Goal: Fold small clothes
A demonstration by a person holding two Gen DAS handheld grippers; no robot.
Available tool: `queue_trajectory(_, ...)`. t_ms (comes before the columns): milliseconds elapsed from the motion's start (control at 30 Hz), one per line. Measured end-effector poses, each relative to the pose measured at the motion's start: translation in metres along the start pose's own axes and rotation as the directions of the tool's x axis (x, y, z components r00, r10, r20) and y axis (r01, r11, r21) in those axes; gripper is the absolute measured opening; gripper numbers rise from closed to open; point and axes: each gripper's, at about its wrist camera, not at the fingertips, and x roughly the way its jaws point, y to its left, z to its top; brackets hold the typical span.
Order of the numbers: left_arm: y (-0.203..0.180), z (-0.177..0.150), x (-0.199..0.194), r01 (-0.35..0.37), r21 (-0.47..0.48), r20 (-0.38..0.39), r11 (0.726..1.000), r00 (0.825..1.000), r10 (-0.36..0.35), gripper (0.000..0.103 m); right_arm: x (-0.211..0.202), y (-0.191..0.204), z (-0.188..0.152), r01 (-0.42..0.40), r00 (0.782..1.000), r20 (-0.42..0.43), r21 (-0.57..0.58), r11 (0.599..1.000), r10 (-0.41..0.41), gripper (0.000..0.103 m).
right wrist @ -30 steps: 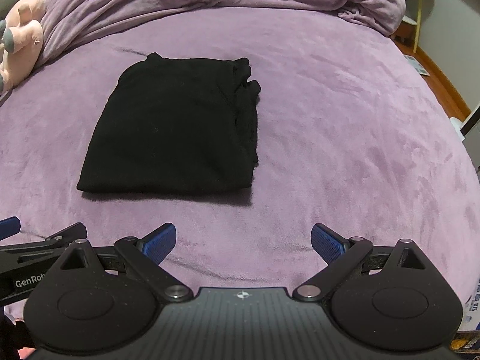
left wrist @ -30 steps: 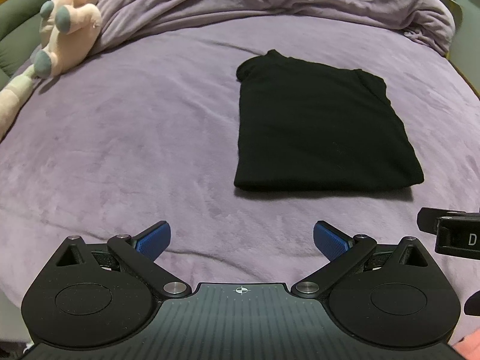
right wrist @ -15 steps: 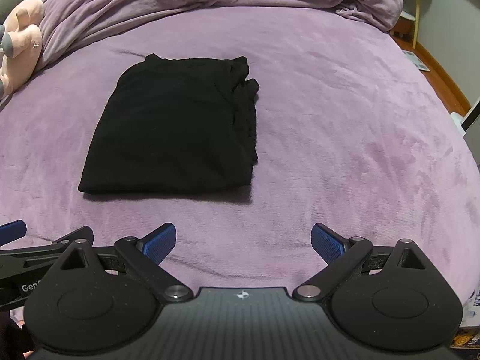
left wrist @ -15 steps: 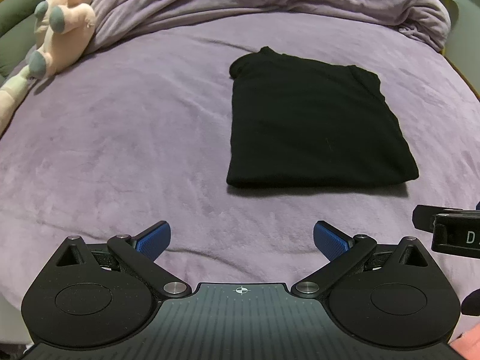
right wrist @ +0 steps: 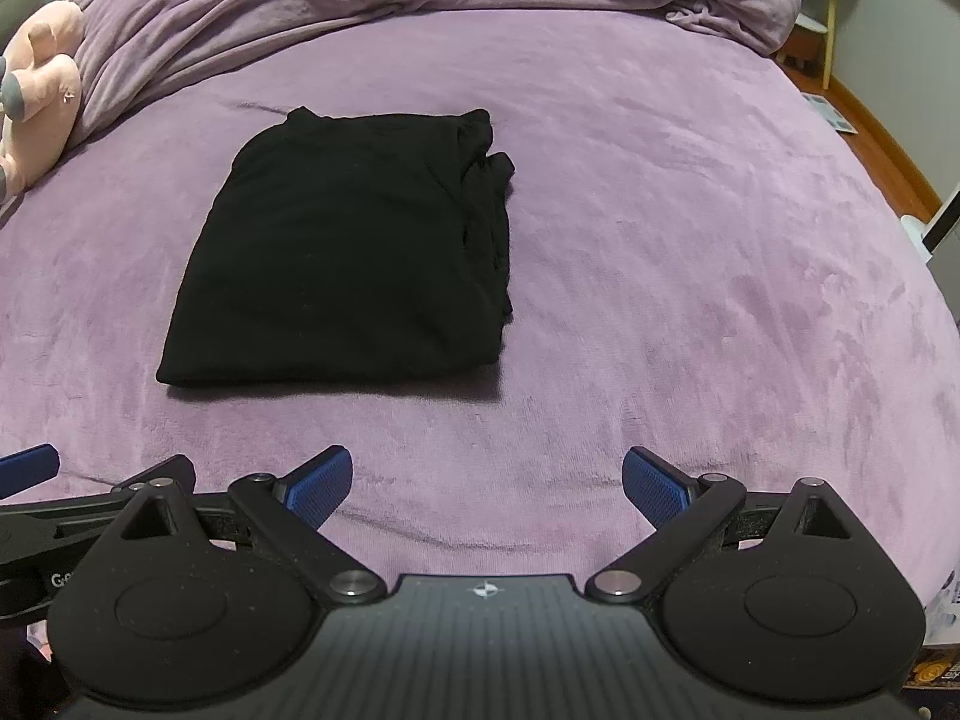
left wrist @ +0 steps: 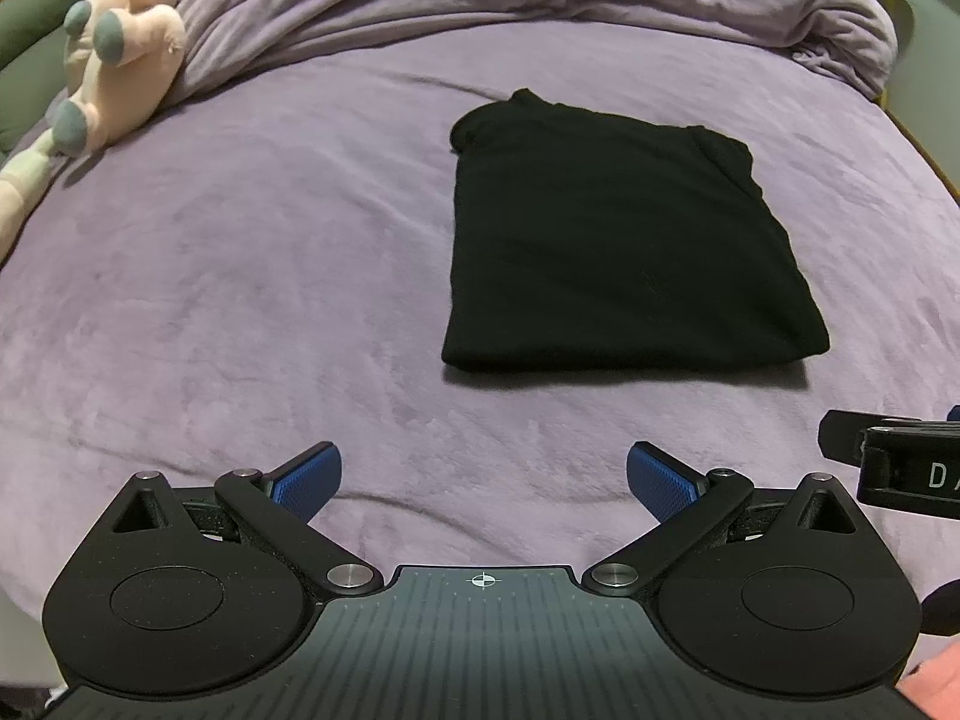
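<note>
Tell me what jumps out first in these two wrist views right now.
The black garment stands out most, folded into a neat rectangle on the purple bedspread, ahead of both grippers. The left gripper and right gripper are open and apart from it. A pink plush toy lies at the far left.

Each camera sits just behind its own tool and looks forward and somewhat down over the bed [left wrist: 240, 276], from near its front edge toward the heaped duvet [left wrist: 540, 6] at the top of the frame. The left tool [left wrist: 483, 477] fills the bottom of the left view; the right tool [right wrist: 486, 480] fills the bottom of the right view. Both views share the black garment [left wrist: 618, 240]: right of centre in the left view, left of centre in the right [right wrist: 348, 252]. The plush toy [left wrist: 114, 60] sits upper left in both. Each tool's edge shows in the other's lower corner.
</note>
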Motion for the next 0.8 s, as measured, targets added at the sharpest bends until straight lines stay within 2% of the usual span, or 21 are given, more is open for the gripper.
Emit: queue_trajectory(800, -0.0023, -0.001, -0.0024, 0.009, -0.007, 0.0, 1.0, 1.0, -0.009, 0.103, -0.0005, -0.0031, -0.0008, -0.003, 1.0, -0.005, 0.017, 1.0, 0.003, 0.097)
